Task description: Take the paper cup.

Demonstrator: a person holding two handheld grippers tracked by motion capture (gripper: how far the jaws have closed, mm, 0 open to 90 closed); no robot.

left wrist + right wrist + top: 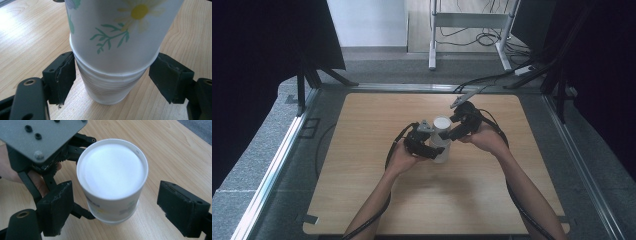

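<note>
A stack of white paper cups (441, 150) stands on the wooden table (377, 115), seemingly upside down. The top cup (117, 32) bears a daisy print, and its flat white end (112, 167) faces up. My left gripper (112, 75) reaches in low from the left, and both pads touch the top cup's rim, with the ridged stack (107, 90) below them. In the high view the left gripper (428, 142) sits left of the stack. My right gripper (117, 205) straddles the top cup from the other side, open, with a gap on each side. It shows right of the cup top (459, 127).
The left gripper's grey plate (42, 137) and the hand holding it (7, 170) sit close behind the cup. Cables trail from both grippers toward the near edge. A metal frame (287, 145) borders the table, with a stand's legs (432, 60) beyond.
</note>
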